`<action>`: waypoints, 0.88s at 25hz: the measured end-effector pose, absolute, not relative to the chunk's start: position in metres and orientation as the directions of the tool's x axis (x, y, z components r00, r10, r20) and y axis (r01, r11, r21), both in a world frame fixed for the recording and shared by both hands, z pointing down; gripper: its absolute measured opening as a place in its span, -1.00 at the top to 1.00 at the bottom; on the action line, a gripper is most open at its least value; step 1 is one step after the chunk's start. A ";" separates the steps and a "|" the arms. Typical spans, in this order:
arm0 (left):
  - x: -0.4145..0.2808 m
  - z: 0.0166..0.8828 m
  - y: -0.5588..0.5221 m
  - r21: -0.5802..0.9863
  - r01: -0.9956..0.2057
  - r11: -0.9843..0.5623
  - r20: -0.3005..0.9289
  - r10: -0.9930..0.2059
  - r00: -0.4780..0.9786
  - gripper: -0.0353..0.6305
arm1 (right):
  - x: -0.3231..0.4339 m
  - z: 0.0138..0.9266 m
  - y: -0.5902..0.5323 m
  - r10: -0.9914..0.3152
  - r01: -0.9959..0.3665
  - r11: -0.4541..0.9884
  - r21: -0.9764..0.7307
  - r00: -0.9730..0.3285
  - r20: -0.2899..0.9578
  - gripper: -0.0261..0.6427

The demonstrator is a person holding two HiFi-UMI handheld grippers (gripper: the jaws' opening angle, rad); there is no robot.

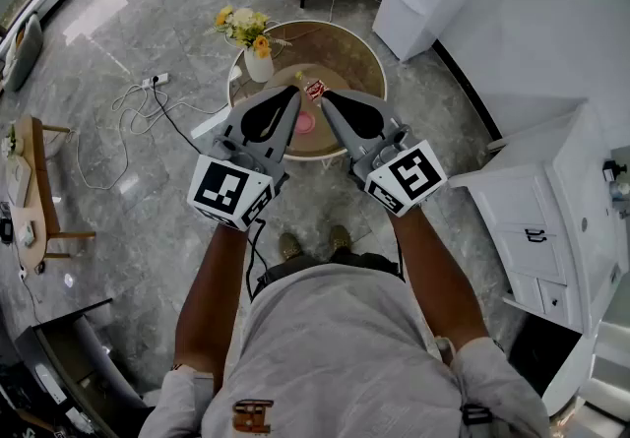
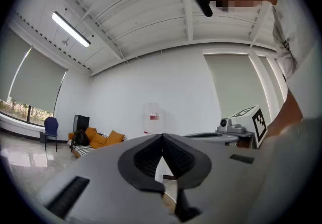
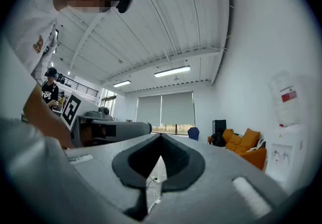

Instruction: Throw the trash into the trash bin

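Nearest, the left gripper [image 1: 293, 92] and the right gripper [image 1: 325, 98] are held level, side by side, pointing to the far side. Both have the jaws closed tip to tip and hold nothing; each gripper view shows only the room beyond the tips.

Below them is the round table [image 1: 364, 57]. The trash [image 1: 315, 89], a small red and white wrapper, lies on it just between the two tips, about equally near to both. Its long axis is too small to tell.

I judge that either gripper must open and tip down to take it. No view shows a bin.
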State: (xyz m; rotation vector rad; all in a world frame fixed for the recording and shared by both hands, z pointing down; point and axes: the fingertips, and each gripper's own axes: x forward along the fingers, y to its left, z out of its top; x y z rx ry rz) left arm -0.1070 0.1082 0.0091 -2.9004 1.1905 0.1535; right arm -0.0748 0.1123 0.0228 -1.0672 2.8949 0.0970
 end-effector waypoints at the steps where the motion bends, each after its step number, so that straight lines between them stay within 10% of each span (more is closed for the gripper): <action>1: -0.107 0.010 0.108 0.036 -0.701 -0.712 -0.092 -0.701 0.707 0.89 | -0.075 0.024 0.112 -0.646 -0.649 0.759 0.040 -0.760 -0.073 0.93; 22: -0.141 0.037 0.092 0.034 -0.671 -0.740 -0.078 -0.672 0.737 0.89 | -0.109 0.047 0.093 -0.697 -0.697 0.715 0.057 -0.717 -0.022 0.92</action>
